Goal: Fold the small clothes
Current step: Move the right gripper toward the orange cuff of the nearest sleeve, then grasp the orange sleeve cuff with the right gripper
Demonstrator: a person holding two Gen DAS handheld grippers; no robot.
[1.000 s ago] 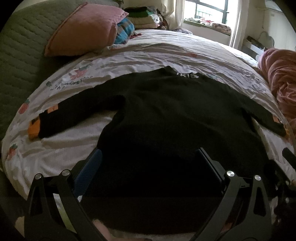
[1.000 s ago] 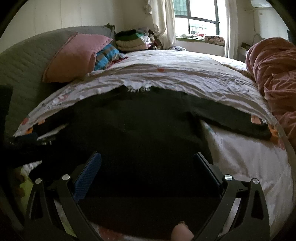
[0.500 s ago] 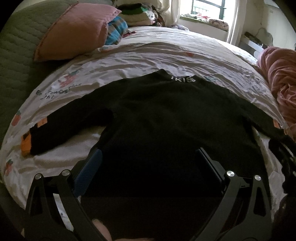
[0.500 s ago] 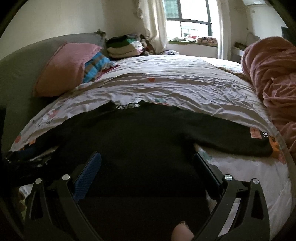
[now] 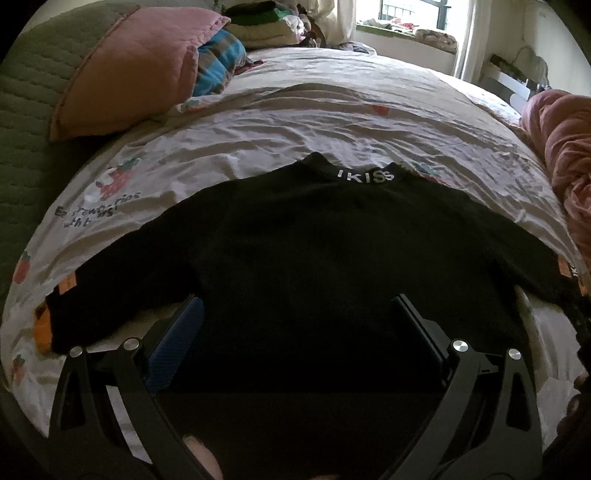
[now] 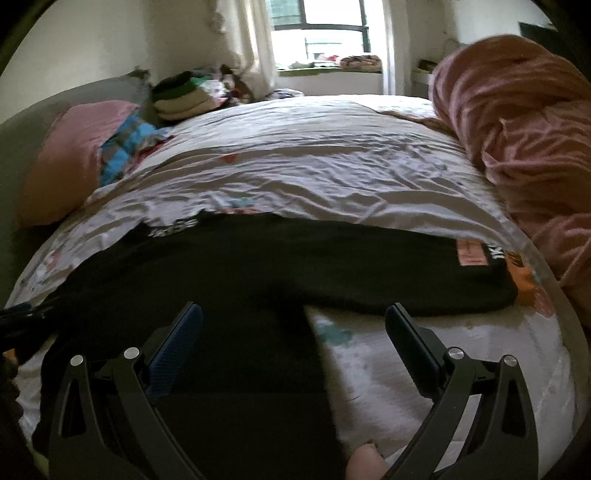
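Where the two grippers hang over the near edge of the bed, both stand with jaws spread wide and nothing between the pads. Left gripper (image 5: 295, 321): over the lower body of the garment, not seen to touch it. Right gripper (image 6: 293, 325): straddles the garment's right side edge, its left finger over black cloth, its right finger over bare sheet. A fingertip (image 6: 364, 461) shows at the bottom of the right view.

The black sweater (image 5: 314, 258) lies flat and spread out on the bedsheet (image 5: 295, 122), hem toward the near edge, collar pointing away. Long sleeves out to either side. Collar (image 5: 364, 173) is a short stand-up band with white lettering reading "IKISS". Left sleeve cuff (image 5: 44, 325) carries orange patches; right sleeve (image 6: 406, 273) lies straight across the sheet, with a pink label and an orange cuff (image 6: 521, 273) with dark lettering near its end. Cloth looks dull and matte, few creases visible in the dim light.

Sheet is white, wrinkled, printed with strawberries. Further back, a pink pillow (image 5: 129, 66) at left against a green quilted headboard (image 5: 26, 122), a stack of folded clothes (image 5: 266, 22) behind it, a bunched pink duvet (image 6: 517, 122) at right, then the window (image 6: 321, 22).
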